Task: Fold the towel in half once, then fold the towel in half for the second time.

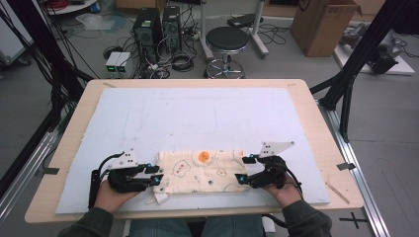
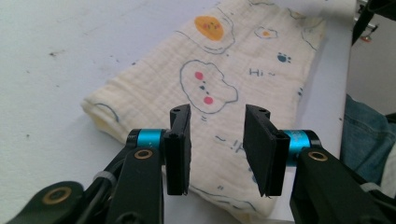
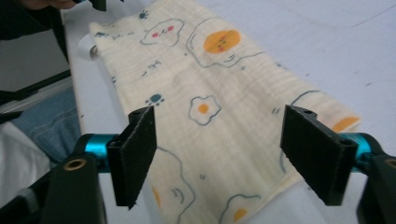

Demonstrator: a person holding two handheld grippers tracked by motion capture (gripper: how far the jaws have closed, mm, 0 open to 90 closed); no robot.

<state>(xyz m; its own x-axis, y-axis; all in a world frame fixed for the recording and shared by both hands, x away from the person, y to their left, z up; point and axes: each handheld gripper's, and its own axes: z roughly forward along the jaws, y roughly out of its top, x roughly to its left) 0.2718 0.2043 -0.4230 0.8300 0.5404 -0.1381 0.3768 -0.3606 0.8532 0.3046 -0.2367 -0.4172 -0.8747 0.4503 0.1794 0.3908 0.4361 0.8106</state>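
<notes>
A folded cream cloth (image 1: pixel 202 170) printed with fried eggs and clouds lies flat near the front edge of the pale mat (image 1: pixel 197 113). My left gripper (image 1: pixel 154 174) is at the cloth's left end with its jaws apart. In the left gripper view, that gripper (image 2: pixel 217 149) hovers over the cloth (image 2: pixel 233 70) and nothing is pinched. My right gripper (image 1: pixel 245 169) sits at the cloth's right end. The right gripper view shows it (image 3: pixel 219 158) wide open above the cloth (image 3: pixel 210 70), with the pads clear of the fabric.
The mat covers a wooden table (image 1: pixel 321 128). A small white tag (image 1: pixel 160 198) sticks out at the cloth's front left corner. A thin wooden stick (image 1: pixel 337 192) lies at the table's right front. Beyond the table stand a stool (image 1: pixel 226 42), computer towers (image 1: pixel 148 29) and a cardboard box (image 1: pixel 321 24).
</notes>
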